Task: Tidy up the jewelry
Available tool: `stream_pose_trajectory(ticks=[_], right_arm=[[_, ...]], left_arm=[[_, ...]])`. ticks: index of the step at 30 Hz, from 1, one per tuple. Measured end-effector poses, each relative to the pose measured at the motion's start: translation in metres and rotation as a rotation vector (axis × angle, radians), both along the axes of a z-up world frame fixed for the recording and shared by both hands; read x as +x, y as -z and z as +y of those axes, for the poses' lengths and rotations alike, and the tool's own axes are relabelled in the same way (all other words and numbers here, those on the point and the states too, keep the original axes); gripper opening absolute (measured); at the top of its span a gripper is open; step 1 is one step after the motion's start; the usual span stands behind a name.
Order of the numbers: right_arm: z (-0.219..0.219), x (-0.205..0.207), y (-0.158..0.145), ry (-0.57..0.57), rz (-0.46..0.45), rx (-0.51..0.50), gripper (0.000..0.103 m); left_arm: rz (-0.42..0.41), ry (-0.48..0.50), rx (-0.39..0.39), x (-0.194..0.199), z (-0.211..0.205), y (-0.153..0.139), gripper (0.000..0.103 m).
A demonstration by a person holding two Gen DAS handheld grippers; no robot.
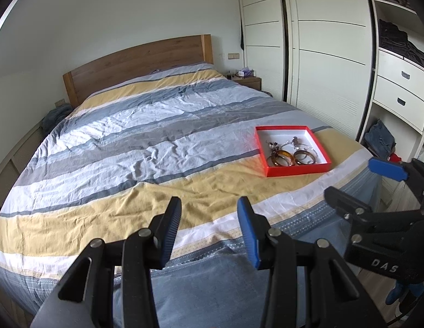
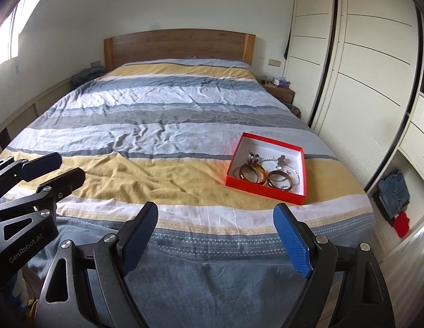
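Jewelry [image 2: 269, 173] lies in a shallow red box [image 2: 264, 192] with a white inside, set on the yellow stripe of the striped bedspread [image 2: 157, 125] near the foot of the bed, toward its right side. Two wide bangles lie side by side against the box's near wall: an amber bangle [image 2: 252, 173], translucent and mottled with brown, and beside it a darker brown bangle [image 2: 279, 180]. They look to be touching, though the left wrist view does not settle it. Behind them is a tangle of smaller pieces: a silver chain [image 2: 294, 175] trailing along the right side, and some dark beaded bits [image 2: 253, 157] toward the back; these are too small to sort out further. In the left wrist view the same box [image 1: 294, 170] sits ahead and to the right, with the amber bangle [image 1: 283, 159] to the left of the brown one.

Both grippers hang over the foot of the bed, well short of the box. The left gripper [image 1: 209, 225] has its jaws spread partway with nothing between them. The right gripper [image 2: 216, 231] is spread wider, also holding nothing. Each gripper shows at the edge of the other's view.

A wooden headboard [image 2: 179, 46] stands at the far end, and a white wardrobe [image 2: 370, 82] runs along the right.
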State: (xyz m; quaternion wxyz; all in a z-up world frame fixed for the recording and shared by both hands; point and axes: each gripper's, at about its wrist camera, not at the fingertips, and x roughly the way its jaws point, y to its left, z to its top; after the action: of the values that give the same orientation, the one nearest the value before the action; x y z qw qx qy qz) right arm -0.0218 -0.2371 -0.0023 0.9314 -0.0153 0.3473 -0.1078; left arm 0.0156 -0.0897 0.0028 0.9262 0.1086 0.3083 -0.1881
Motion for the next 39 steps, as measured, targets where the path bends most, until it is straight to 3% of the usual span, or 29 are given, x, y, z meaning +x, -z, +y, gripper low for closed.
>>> stream_pose_trajectory(ticks=[17, 39], right_arm=[[-0.006, 0.008, 0.010, -0.001, 0.026, -0.009, 0.087], [-0.006, 0.013, 0.016, -0.002, 0.053, -0.032, 0.087]], left_arm=[[0.060, -0.019, 0.014, 0.025, -0.009, 0.025, 0.040], [0.080, -0.001, 0.007, 0.025, -0.011, 0.029, 0.040]])
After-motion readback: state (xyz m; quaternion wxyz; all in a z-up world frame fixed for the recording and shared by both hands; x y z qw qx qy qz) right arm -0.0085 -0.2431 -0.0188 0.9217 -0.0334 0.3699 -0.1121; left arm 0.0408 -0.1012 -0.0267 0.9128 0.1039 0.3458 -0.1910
